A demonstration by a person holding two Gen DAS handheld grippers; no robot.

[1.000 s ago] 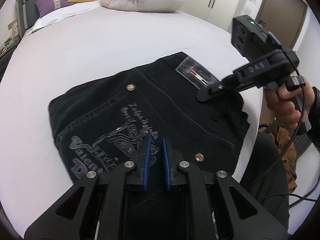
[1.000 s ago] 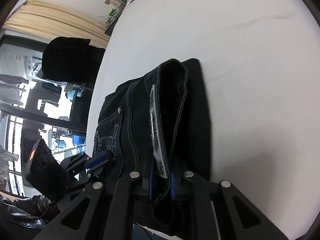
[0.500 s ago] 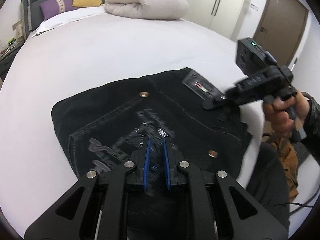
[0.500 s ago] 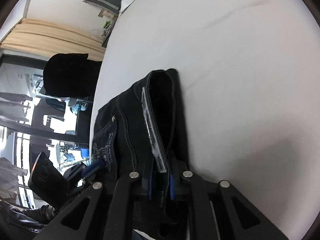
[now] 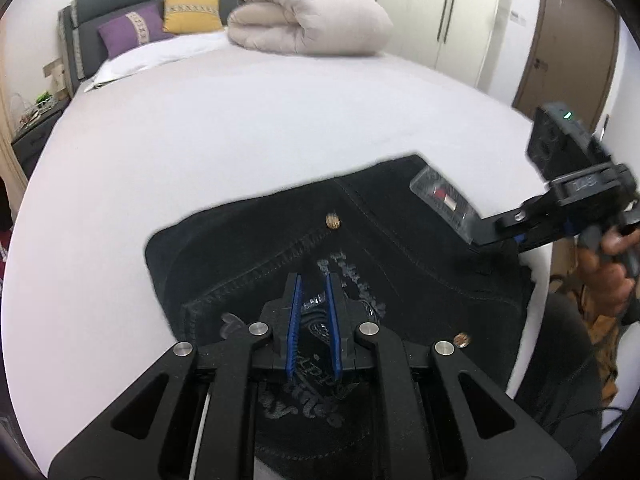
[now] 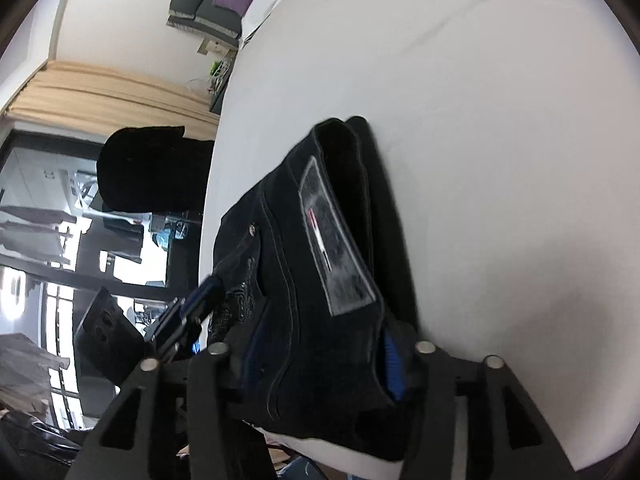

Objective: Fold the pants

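Black folded pants (image 5: 360, 256) lie on the white bed near its front edge, back pocket with grey embroidery up and a clear size tag (image 5: 444, 204) at the waistband. My left gripper (image 5: 312, 288) hovers over the pocket, jaws a narrow gap apart, holding nothing. My right gripper (image 5: 480, 236) is at the waistband on the right. In the right wrist view the pants (image 6: 320, 264) lie between the wide open jaws of the right gripper (image 6: 320, 352), with the left gripper (image 6: 192, 308) at the lower left.
A rolled beige duvet (image 5: 308, 20) and purple and yellow pillows (image 5: 160, 24) lie at the head of the bed. White sheet (image 5: 240, 136) stretches beyond the pants. A dark chair (image 6: 148, 168) and window stand beside the bed.
My right gripper has opened and let go of the waistband. My left gripper has lifted and drawn back a little; the pants now lie flat on the bed.
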